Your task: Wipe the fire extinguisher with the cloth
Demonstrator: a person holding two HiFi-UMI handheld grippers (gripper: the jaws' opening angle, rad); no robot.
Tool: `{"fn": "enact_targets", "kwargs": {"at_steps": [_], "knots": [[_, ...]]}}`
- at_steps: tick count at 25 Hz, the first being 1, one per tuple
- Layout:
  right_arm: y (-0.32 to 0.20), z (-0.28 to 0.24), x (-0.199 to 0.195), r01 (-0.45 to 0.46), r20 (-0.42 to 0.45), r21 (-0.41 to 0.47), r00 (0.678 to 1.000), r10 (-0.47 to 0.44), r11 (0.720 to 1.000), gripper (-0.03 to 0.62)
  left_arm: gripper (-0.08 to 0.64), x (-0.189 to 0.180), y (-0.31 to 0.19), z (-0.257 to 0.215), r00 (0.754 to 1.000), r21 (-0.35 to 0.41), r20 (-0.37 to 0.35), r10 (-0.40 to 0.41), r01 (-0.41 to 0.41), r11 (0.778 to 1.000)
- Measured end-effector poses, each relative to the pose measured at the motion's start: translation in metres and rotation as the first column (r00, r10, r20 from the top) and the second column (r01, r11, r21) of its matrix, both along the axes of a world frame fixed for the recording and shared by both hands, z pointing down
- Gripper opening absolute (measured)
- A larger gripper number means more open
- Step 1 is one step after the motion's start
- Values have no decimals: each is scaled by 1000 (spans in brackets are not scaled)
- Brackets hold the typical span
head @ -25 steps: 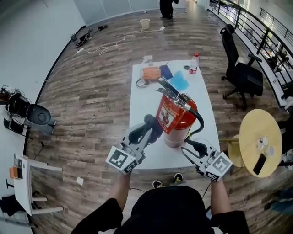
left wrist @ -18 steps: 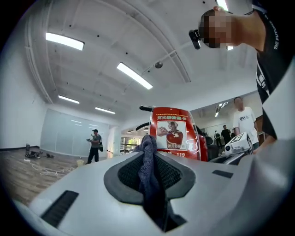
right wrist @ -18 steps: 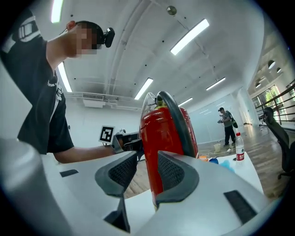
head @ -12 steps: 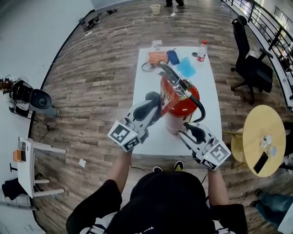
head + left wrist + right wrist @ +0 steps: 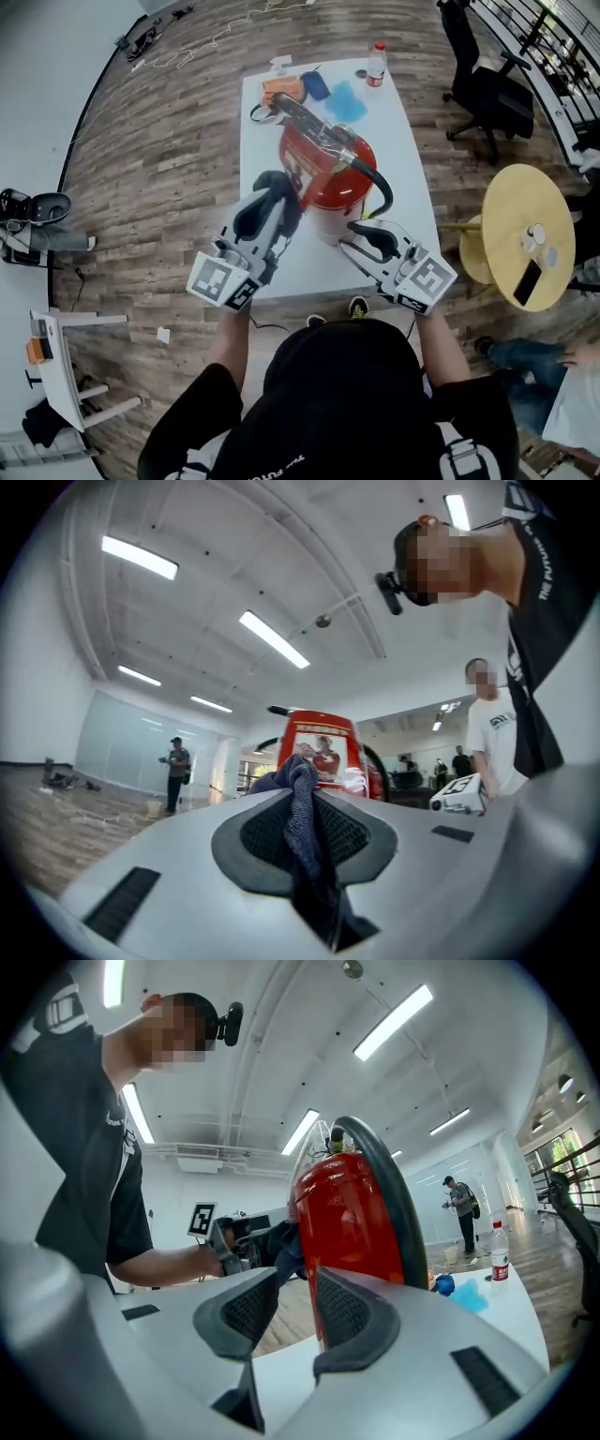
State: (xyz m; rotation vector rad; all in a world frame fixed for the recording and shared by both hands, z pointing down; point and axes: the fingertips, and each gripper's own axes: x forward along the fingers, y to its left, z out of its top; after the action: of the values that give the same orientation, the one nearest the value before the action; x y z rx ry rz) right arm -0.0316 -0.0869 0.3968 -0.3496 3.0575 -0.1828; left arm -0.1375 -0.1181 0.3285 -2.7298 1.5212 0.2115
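On table (image 5: 258,131), upright extinguisher (image 5: 323,173) sits between grippers: left gripper (image 5: 269,199), clamped on cloth (image 5: 302,803), is nearest at its left flank; right gripper (image 5: 361,236) open, empty, by base.

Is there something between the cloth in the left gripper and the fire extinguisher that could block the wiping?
Nothing visible does. The left gripper is shut on the dark cloth, and the fire extinguisher stands directly beyond it, with no other thing between them. The right gripper is open on the extinguisher's other side.
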Motion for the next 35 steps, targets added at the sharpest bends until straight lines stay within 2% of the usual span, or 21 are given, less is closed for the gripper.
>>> {"fn": "enact_targets", "kwargs": {"at_steps": [1,3,5,9,12,19,22,25,29,35], "knots": [[0,2,-1,-2,-2,1,1000,2,1000,129,71,-11,-9,2,999,-17,-16,-39,39,999],[0,2,-3,-3,-12,8,1000,3,1000,129,71,-16,-21,2,998,-26,14,-61,61,998],[2,-2,-2,-6,-24,16,1000,6,1000,129,71,-6,-25,-1,997,-8,59,-46,46,999],[5,1,4,-21,-47,8,999,21,1000,129,71,1,-21,15,999,-37,14,-35,36,999],[7,9,1,-18,-91,3,996,19,1000,129,71,0,-14,42,999,-80,7,-50,51,996],[18,5,-5,-6,-107,11,994,8,1000,129,71,10,-3,67,999,-124,12,-33,34,992],[23,5,-14,11,-104,41,995,-7,999,129,71,9,0,72,1000,-128,4,-31,31,991],[19,5,-5,-24,-117,82,993,34,996,129,71,22,-5,82,1000,-140,-2,11,-11,990],[15,8,-10,-44,-133,28,990,48,999,129,71,20,1,85,999,-133,20,33,-30,991],[6,19,-18,-29,-154,36,988,34,999,129,71,13,0,94,999,-146,28,28,-23,989]]}}
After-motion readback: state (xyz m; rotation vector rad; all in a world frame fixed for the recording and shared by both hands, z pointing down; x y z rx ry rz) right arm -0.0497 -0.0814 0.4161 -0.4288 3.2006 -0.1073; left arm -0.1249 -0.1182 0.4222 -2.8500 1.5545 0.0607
